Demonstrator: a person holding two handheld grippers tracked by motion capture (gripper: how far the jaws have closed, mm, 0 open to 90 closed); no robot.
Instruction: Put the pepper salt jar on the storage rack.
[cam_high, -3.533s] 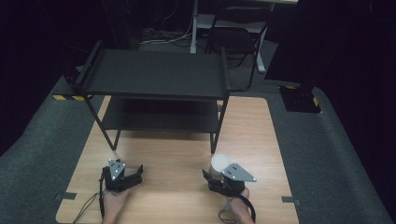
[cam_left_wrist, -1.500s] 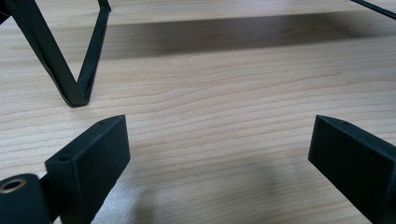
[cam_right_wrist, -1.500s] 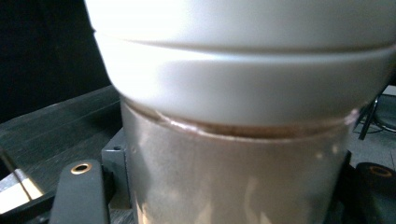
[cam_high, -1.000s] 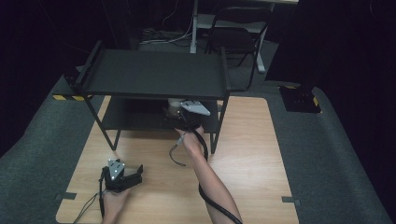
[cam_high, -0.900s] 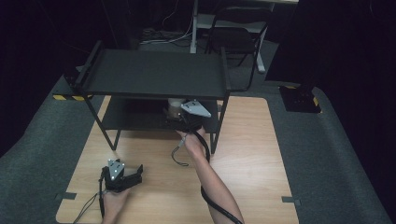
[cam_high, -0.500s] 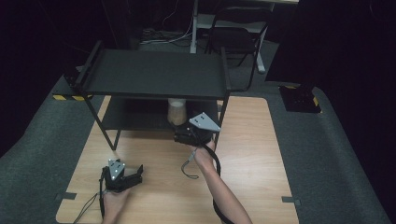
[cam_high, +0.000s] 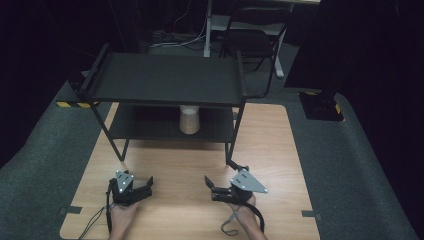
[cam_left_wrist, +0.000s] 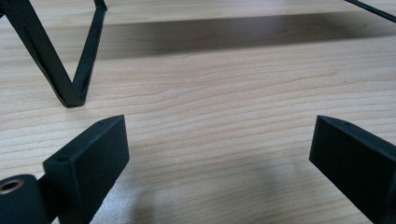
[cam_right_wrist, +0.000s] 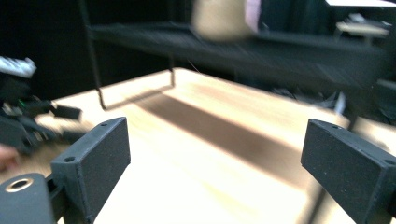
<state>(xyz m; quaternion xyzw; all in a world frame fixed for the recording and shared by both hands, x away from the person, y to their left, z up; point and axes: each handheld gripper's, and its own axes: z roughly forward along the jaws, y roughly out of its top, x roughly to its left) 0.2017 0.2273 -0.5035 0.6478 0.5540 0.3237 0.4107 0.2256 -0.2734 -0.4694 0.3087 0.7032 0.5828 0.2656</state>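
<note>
A pale cup (cam_high: 189, 120) stands upright on the lower shelf of the black two-level rack (cam_high: 165, 80); blurred, the cup (cam_right_wrist: 219, 18) also appears at the top of the right gripper view. My right gripper (cam_high: 210, 188) rests low over the wooden table (cam_high: 270, 145) near the front, open and holding nothing. My left gripper (cam_high: 148, 186) sits at the front left, also open with bare wood between its jaws. A rack leg (cam_left_wrist: 70, 88) stands just ahead of the left gripper (cam_left_wrist: 219, 154). The right gripper (cam_right_wrist: 215, 163) faces the rack.
The rack's front legs (cam_high: 231, 150) stand between the grippers and the shelf. A black chair (cam_high: 255, 35) stands beyond the table. Grey carpet (cam_high: 360, 165) surrounds the table. Tape marks (cam_high: 308, 214) sit near the front corners.
My right gripper let go of the cup on the lower shelf, then drew back to the table's front right, open. The left gripper has stayed put.
</note>
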